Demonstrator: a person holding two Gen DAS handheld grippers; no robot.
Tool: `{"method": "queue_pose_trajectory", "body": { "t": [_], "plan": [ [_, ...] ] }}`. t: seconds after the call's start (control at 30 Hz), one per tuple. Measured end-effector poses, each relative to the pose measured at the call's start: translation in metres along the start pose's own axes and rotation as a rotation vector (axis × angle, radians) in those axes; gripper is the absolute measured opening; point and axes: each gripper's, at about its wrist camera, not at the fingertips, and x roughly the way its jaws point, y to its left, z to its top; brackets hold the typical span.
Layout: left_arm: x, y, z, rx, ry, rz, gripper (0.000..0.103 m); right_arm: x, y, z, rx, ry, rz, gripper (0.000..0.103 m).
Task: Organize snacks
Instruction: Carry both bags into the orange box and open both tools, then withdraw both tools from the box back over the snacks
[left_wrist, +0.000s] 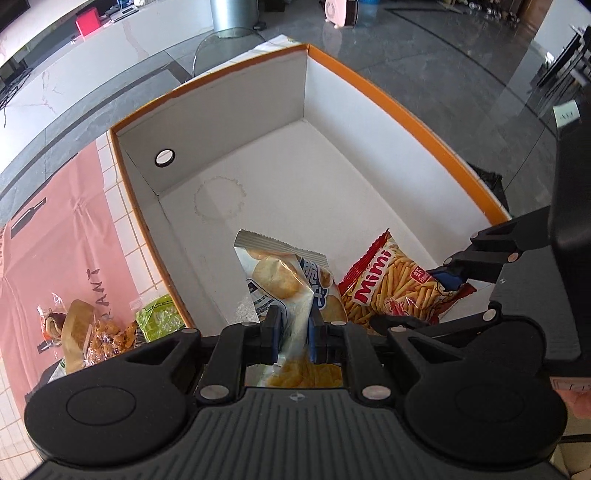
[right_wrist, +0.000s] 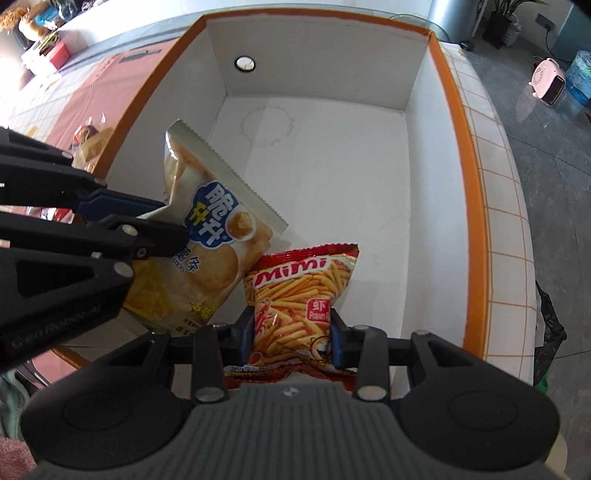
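A white box with an orange rim lies open below both grippers. My left gripper is shut on a pale potato-chip bag, which hangs inside the box near its left wall. That same chip bag shows in the right wrist view, pinched by the left gripper from the left. My right gripper is shut on a red Mimi prawn-stick bag. In the left wrist view the Mimi bag sits just right of the chip bag, with the right gripper on its far end.
Several more snack packs lie on the pink and white tiled tablecloth left of the box, among them a green packet. The box floor beyond the two bags is bare. Dark floor surrounds the table.
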Motion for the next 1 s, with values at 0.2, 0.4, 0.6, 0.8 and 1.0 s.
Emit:
{"method": "queue_pose_trajectory", "body": {
  "t": [0.2,0.4,0.6,0.8,1.0],
  "plan": [
    [0.011,-0.001,0.0,0.003,0.039,0.004,0.016,0.008,0.002,0.002,-0.014,0.026,-0.017,0.038],
    [0.008,-0.001,-0.001,0.014,0.029,0.018,0.021,0.012,0.014,0.003,-0.023,0.025,-0.038,0.046],
    [-0.007,0.001,-0.006,0.005,0.0,0.01,0.027,0.002,0.02,0.004,-0.035,0.011,-0.07,0.062],
    [-0.034,0.001,-0.012,0.013,-0.041,0.014,0.029,-0.014,0.033,0.001,-0.024,-0.022,-0.104,0.068],
    [-0.075,0.005,-0.026,0.012,-0.126,0.023,0.034,-0.047,0.035,-0.008,0.004,-0.081,-0.098,0.068]
  ]
}}
